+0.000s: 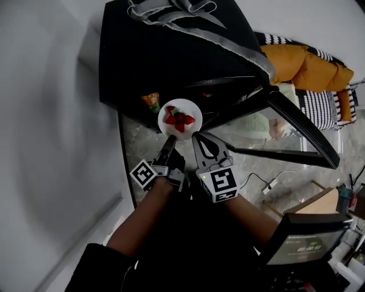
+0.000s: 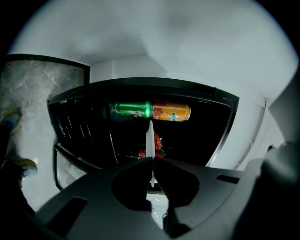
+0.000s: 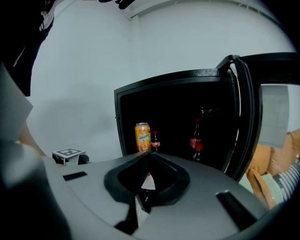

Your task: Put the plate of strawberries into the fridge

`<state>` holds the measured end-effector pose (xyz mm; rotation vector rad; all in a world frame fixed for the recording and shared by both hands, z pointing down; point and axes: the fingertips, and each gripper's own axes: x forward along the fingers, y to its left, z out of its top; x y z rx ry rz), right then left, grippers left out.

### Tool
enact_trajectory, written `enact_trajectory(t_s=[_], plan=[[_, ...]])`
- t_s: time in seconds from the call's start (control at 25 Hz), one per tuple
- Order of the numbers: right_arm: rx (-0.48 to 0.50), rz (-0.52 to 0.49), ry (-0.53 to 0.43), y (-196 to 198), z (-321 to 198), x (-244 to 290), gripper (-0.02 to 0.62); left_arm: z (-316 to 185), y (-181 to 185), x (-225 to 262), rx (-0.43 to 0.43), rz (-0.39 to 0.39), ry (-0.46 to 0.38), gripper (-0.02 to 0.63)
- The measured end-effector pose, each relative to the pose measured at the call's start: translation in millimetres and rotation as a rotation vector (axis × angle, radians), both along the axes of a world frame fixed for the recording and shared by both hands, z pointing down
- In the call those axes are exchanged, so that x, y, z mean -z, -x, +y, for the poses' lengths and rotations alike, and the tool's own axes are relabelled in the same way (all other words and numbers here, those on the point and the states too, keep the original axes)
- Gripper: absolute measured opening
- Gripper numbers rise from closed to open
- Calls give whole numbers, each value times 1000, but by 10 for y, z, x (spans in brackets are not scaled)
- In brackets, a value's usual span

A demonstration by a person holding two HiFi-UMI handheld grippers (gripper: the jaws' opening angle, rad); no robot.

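A white plate of red strawberries hovers at the mouth of the open black fridge. My left gripper is shut on the plate's near rim. In the left gripper view the plate shows edge-on between the jaws, with the strawberries behind it. My right gripper is shut, with its tip beside the plate's near right rim and nothing seen in it. The right gripper points into the fridge.
The fridge door stands open to the right. An orange can, a small cola bottle and taller bottles stand inside; a green can is beside the orange one. Grey cloth lies on top. A white wall is at left.
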<state>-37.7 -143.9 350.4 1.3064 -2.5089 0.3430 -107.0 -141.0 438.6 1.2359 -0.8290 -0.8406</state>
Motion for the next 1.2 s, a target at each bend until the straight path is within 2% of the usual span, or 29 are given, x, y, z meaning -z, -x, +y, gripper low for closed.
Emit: enact_trajectory(t_s=[0.12,0.44,0.8,1.2], plan=[[22,0,13,-26,1,-109,5,-60,-47,-121,14,-17,-14,12],[8,-3,53,-103,-99,-574,5,-296,-4,-612,95,-61,-12,12],[-41,-13,70,-198,-229,-957,5,-395,-59,-902,102,-75,-4,11],[-58,-19,75,-217,-262,-1148,5,-429,-152,-1004,97,-84,-3,12]])
